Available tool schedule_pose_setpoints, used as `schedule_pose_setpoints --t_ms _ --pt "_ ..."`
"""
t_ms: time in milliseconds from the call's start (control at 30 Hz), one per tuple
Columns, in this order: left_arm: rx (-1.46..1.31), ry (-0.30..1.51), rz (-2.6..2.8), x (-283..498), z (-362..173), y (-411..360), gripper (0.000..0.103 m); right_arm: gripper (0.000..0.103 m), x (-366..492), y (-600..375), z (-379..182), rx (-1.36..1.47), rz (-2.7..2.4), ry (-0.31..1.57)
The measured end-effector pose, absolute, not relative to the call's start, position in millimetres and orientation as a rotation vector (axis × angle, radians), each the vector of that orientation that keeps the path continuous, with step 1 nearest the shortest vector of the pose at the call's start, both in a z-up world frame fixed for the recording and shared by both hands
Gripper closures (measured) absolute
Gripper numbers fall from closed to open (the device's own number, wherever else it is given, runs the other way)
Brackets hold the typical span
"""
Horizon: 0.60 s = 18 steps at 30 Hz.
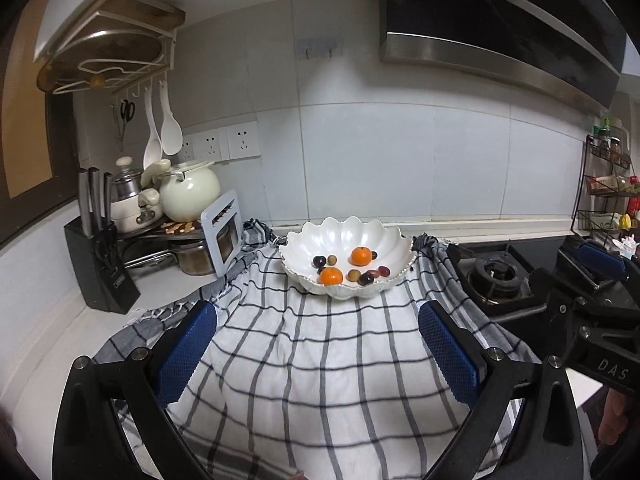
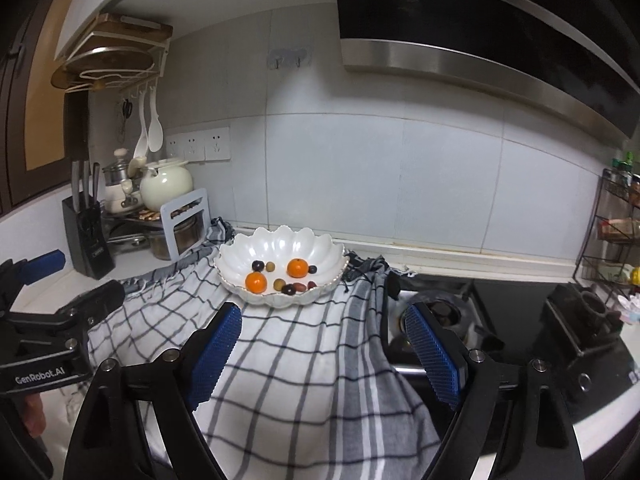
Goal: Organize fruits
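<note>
A white scalloped bowl (image 1: 384,236) (image 2: 248,252) stands at the back of a checked cloth (image 1: 312,360) (image 2: 296,368). In it lie two oranges (image 1: 361,256) (image 1: 331,276) (image 2: 297,267) (image 2: 256,282), dark grapes (image 1: 319,261) (image 2: 258,266) and small green-brown fruits (image 1: 332,259) (image 2: 271,266). My left gripper (image 1: 318,322) hovers open over the cloth, short of the bowl, nothing between its blue pads. My right gripper (image 2: 322,326) is also open and empty, over the cloth's right side. Each gripper shows at the edge of the other's view.
A black knife block (image 1: 100,268) (image 2: 86,236), pots and a cream kettle (image 1: 190,192) (image 2: 166,186) crowd the left counter. A gas hob (image 1: 496,276) (image 2: 520,320) lies right of the cloth. A wire spice rack (image 1: 604,192) (image 2: 618,224) stands far right. A range hood (image 1: 500,28) hangs above.
</note>
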<state>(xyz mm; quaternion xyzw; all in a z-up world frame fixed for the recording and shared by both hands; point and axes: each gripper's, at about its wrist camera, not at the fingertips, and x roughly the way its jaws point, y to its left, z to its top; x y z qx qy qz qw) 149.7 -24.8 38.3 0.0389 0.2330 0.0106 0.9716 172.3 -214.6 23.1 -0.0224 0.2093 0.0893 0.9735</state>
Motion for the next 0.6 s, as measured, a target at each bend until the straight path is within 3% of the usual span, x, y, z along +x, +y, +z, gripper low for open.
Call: schedule_pose_setpoints --t_ms 600 --pt "0.09 0.455 -0.001 80.1 49.2 -42.9 0.0 0.018 105.0 -237.6 28.1 -0.002 0.167 0.418"
